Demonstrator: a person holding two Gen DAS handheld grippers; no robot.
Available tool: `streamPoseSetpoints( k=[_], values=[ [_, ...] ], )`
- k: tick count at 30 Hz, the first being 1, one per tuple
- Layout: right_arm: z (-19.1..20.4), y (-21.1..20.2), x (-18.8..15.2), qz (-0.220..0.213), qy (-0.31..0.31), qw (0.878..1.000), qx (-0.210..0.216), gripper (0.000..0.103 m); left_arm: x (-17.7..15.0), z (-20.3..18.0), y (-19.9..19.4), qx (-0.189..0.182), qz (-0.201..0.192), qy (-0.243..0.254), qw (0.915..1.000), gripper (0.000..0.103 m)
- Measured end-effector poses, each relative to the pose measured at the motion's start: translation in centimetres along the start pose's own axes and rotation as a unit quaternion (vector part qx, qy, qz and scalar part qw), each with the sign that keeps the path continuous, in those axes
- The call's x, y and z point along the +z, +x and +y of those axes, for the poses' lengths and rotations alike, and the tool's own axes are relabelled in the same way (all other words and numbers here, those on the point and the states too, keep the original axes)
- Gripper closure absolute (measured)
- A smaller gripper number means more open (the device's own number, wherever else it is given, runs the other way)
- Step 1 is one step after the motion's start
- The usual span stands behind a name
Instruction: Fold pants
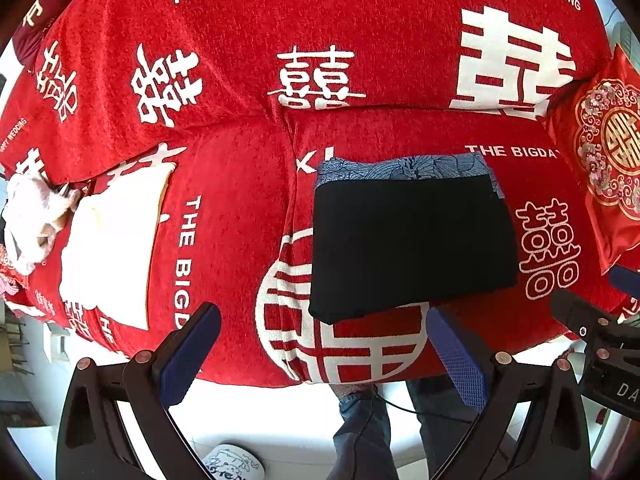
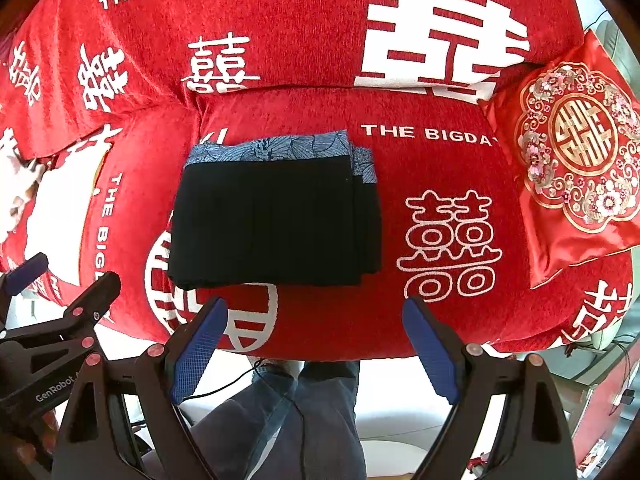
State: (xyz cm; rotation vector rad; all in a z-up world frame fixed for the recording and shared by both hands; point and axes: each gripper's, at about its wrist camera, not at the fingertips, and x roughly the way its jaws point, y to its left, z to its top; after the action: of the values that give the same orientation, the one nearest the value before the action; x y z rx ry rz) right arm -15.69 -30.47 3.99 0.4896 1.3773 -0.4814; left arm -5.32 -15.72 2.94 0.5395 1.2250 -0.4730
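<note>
Black pants point(image 2: 276, 220) lie folded into a compact rectangle on the red sofa cover point(image 2: 440, 160), w/ a blue patterned band point(image 2: 272, 148) showing along the far edge at 12 o'clock. Layered fold edges stack on the 3 o'clock side of the bundle.

Right gripper point(image 2: 314, 344): jaws spread wide, nothing btwn them, pointing down over the sofa's front edge. Pants sit at 12 o'clock from it, near but apart, no contact. Left gripper point(image 1: 320, 352): also spread wide and empty; pants at approx 1 o'clock from its midpoint, their near corner coming btwn the blue pads point(image 1: 192, 356) in this view, not touching as far as visible.

Embroidered red cushion point(image 2: 576, 152) at 3 o'clock of the pants, well apart. White cloth point(image 1: 116, 248) at 9 o'clock in the left wrist view. Person's jeans point(image 2: 304, 412) visible below the sofa edge at 6 o'clock.
</note>
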Motion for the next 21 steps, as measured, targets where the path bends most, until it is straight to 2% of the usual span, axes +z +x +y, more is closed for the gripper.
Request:
streamPoseSetpoints(
  k=[21],
  values=[
    [0.05, 0.19, 0.03, 0.003, -0.004, 1.0, -0.003, 0.012, 0.1, 0.04, 0.05, -0.003, -0.001, 0.0, 1.0, 0.0]
  ],
)
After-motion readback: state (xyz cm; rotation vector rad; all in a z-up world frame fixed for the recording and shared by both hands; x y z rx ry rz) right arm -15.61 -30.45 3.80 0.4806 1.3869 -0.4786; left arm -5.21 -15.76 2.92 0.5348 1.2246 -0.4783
